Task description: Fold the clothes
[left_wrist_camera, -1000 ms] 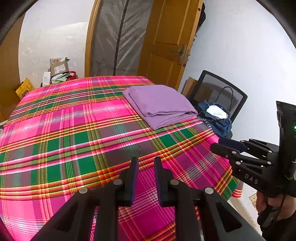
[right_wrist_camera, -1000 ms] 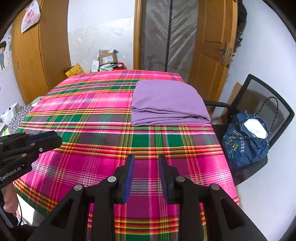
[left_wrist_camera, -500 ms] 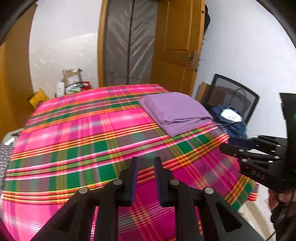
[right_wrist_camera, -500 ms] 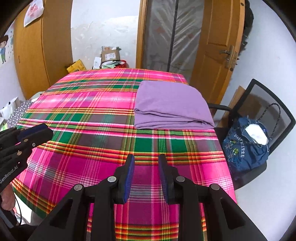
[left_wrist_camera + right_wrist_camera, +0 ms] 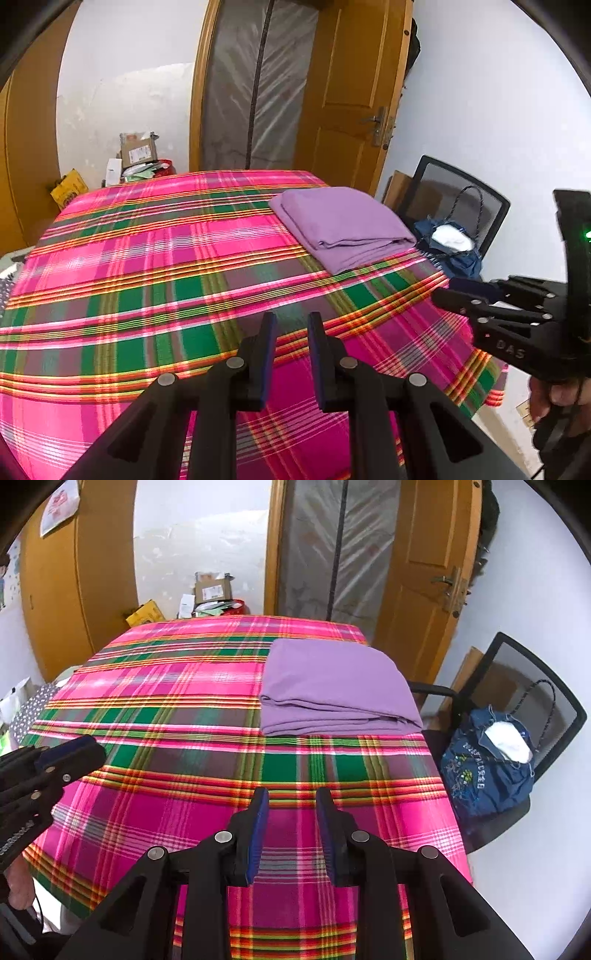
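Both grippers hang over the near edge of the surface [image 5: 155, 701] with their jaws parted and nothing between them — the left gripper [image 5: 291, 354] and the right gripper [image 5: 290, 827] each show bare plaid cloth through the gap. The folded purple garment [image 5: 332, 686] lies well ahead of both, at the far right corner, its layered folded edge turned toward the near edge and its long side running across the surface. It sits almost straight ahead of the right gripper and off to the right of the left one, so the right hand looks nearer. Readable writing is scant — "DAS" on the right gripper's body as seen from the left wrist. The blue bag [image 5: 487, 771] on the chair carries print too small to read.
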{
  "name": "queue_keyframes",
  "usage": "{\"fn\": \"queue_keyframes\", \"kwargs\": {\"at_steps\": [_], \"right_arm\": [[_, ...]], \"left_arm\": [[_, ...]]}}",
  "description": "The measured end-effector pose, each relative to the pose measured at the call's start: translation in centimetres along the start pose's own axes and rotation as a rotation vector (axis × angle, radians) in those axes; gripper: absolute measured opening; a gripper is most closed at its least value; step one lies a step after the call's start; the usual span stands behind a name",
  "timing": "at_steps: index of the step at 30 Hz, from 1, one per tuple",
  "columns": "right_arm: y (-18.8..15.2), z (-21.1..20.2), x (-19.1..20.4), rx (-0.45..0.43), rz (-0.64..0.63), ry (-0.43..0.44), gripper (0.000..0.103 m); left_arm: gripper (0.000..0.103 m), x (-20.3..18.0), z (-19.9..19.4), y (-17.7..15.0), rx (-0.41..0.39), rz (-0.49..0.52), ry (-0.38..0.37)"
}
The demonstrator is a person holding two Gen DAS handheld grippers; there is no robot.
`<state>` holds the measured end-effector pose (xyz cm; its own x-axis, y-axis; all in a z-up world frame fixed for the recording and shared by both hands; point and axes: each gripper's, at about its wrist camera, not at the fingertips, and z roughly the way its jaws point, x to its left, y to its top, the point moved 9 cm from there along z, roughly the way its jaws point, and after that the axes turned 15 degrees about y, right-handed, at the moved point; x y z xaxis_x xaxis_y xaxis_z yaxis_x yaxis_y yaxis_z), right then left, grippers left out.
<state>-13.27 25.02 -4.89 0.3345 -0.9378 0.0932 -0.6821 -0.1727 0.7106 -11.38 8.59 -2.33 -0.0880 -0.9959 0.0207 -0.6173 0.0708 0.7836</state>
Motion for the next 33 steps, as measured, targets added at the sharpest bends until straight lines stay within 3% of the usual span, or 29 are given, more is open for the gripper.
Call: {"fn": "queue_keyframes", "kwargs": {"at_steps": [7,12,24,33], "right_arm": [[0.2,-0.3,0.5,-0.008,-0.01,0.007,0.027],[-0.1,-0.3,0.1,-0.014,0.002,0.013,0.027],[-0.5,0.4,-1.0,-0.028,0.04,0.031,0.027],[-0.4,0.7,-0.7,-0.022,0.031,0.03,0.027]], "left_arm": [[0.018,0.0,-0.3,-0.3,0.01,-0.001,-0.014],[0.018,-0.6,-0.3,-0.2,0.001,0.027,0.015],[0.018,-1.7,-1.1,0.4,-0.05,0.059,0.009],[0.018,-1.1,-0.8,0.1,-0.043,0.027,0.009]]}}
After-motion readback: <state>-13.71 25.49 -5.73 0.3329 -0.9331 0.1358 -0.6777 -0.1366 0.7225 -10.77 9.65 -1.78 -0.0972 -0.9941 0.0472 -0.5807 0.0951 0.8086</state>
